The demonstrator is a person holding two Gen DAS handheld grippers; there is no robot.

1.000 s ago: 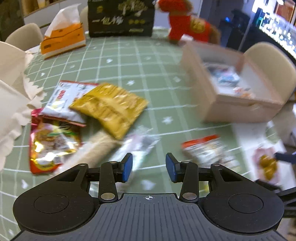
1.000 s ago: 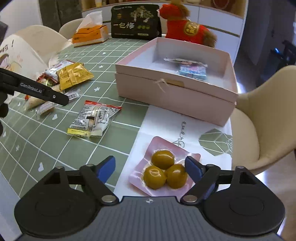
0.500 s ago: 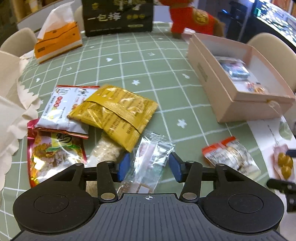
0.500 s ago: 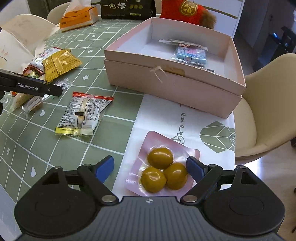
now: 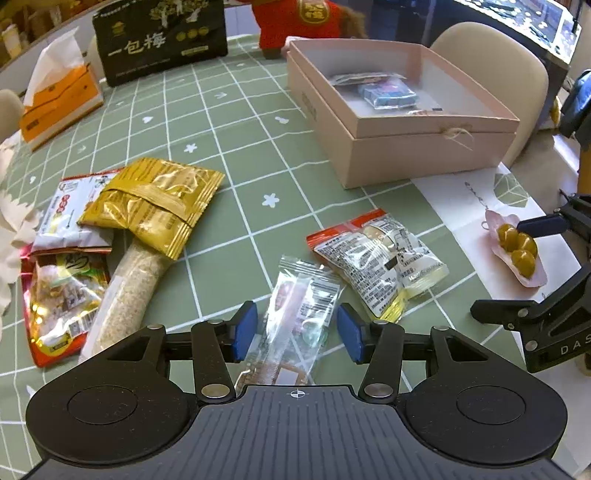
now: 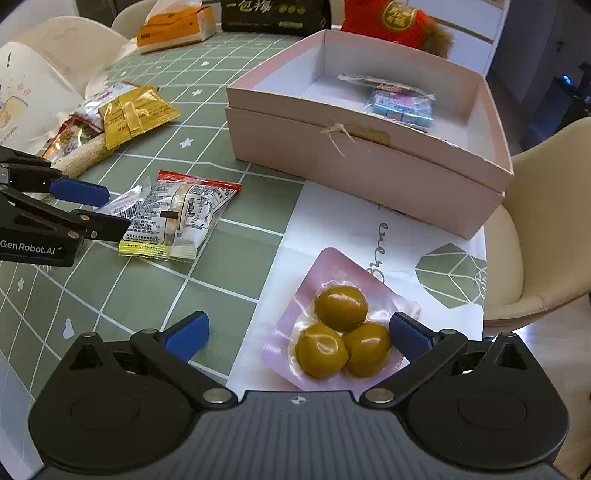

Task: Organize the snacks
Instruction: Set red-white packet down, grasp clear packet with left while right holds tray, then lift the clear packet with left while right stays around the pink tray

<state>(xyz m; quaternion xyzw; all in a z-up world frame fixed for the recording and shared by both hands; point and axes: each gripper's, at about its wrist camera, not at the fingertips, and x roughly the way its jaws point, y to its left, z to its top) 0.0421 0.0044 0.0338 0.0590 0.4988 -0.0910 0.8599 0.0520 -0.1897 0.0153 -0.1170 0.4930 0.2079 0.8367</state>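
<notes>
My left gripper (image 5: pixel 297 330) is open, its blue pads on either side of a clear snack packet (image 5: pixel 295 317) lying on the green cloth. My right gripper (image 6: pixel 297 332) is open wide around a pink packet of three green balls (image 6: pixel 340 328) on a white paper. An open pink box (image 6: pixel 369 162) holds a blue candy pack (image 6: pixel 400 105). A red-topped clear snack bag (image 6: pixel 177 218) lies between the grippers. A gold packet (image 5: pixel 155 201), a beige stick pack (image 5: pixel 129 291) and further packets lie at the left.
An orange tissue box (image 5: pixel 55 107), a black gift box (image 5: pixel 159 40) and a red plush toy (image 5: pixel 303 18) stand at the table's far side. Cream chairs (image 6: pixel 543 221) surround the table. White paper (image 6: pixel 29 92) lies at the left edge.
My left gripper has moved forward and down over the clear packet, which now lies between its pads. My right gripper has closed in on the pink packet, which now sits between its fingers.
</notes>
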